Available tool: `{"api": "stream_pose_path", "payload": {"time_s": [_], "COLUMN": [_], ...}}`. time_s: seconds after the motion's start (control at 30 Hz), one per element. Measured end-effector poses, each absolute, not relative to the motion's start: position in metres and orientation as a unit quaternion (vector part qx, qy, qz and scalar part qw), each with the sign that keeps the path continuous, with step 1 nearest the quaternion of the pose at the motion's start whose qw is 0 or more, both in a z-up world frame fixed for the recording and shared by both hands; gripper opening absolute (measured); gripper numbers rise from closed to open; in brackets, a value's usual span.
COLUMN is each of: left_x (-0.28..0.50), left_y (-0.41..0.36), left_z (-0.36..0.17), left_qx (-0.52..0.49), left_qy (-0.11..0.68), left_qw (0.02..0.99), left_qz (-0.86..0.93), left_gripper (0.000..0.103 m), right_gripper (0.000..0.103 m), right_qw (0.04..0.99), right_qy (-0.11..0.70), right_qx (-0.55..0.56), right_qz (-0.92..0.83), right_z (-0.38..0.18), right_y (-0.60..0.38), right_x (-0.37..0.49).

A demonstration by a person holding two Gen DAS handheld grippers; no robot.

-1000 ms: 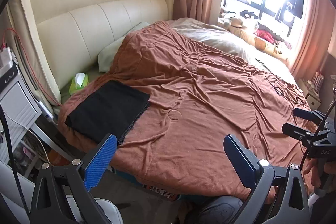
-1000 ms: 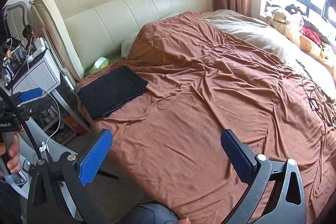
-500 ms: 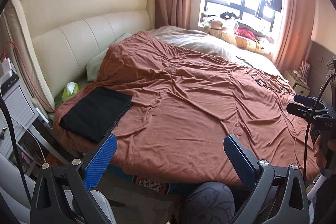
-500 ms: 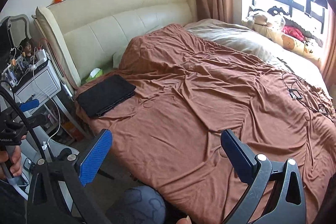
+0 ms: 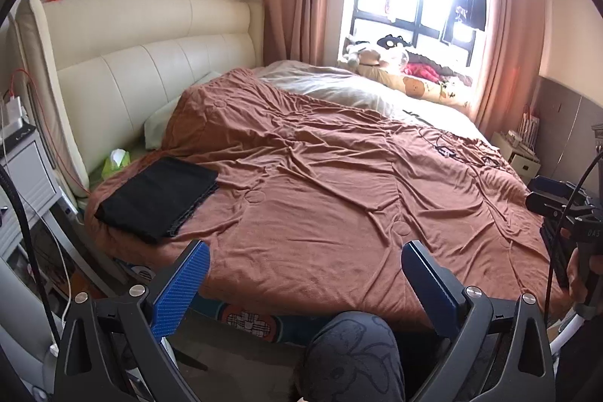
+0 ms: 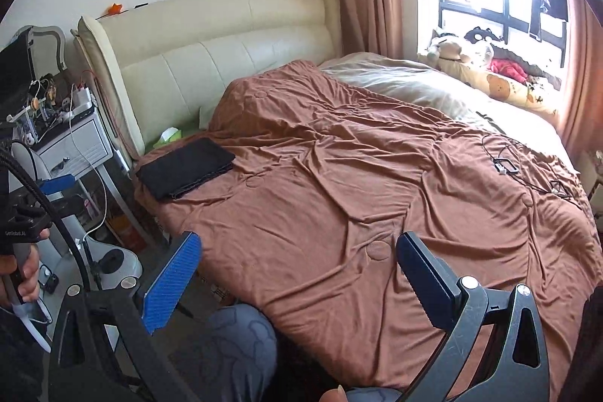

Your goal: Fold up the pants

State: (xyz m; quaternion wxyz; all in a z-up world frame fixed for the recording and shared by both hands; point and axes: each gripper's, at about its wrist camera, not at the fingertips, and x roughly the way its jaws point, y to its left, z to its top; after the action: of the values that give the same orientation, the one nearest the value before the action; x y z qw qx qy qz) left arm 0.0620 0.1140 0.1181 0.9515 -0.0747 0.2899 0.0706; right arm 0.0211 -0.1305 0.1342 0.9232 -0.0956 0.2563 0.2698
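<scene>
The black pants (image 5: 158, 196) lie folded into a flat rectangle on the near left corner of the brown-covered bed (image 5: 339, 198); the right wrist view shows the pants (image 6: 186, 166) too. My left gripper (image 5: 305, 274) hangs open over the bed's front edge, well back from the pants, with nothing between its blue pads. My right gripper (image 6: 297, 270) is open too, empty, over the front of the bed. Each gripper also appears at the edge of the other's view, held by a hand.
A cream padded headboard (image 5: 143, 63) stands at the left. A white bedside cabinet (image 6: 75, 142) with wires and gadgets sits beside it. A green tissue box (image 5: 115, 162) rests near the pants. Cables (image 6: 520, 172) lie on the cover. Soft toys (image 5: 380, 53) line the window. A knee (image 5: 350, 353) shows below.
Both grippers have pulled back and away from the bed, so the folded pants look smaller and farther off. Both stay open and empty.
</scene>
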Motion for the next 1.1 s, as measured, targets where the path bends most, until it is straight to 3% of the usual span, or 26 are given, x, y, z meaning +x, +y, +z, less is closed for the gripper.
{"api": "stream_pose_path", "payload": {"time_s": [1.1], "left_x": [-0.019], "left_y": [0.042], "left_z": [0.05], "left_qx": [-0.061], "left_qy": [0.254], "left_qw": [0.962], "left_qz": [0.076], "left_gripper": [0.103], "right_gripper": [0.103], "right_qw": [0.946], "right_qy": [0.222], "right_qx": [-0.03], "right_qz": [0.235], "right_z": [0.05], "right_y": [-0.211], "right_x": [-0.103]}}
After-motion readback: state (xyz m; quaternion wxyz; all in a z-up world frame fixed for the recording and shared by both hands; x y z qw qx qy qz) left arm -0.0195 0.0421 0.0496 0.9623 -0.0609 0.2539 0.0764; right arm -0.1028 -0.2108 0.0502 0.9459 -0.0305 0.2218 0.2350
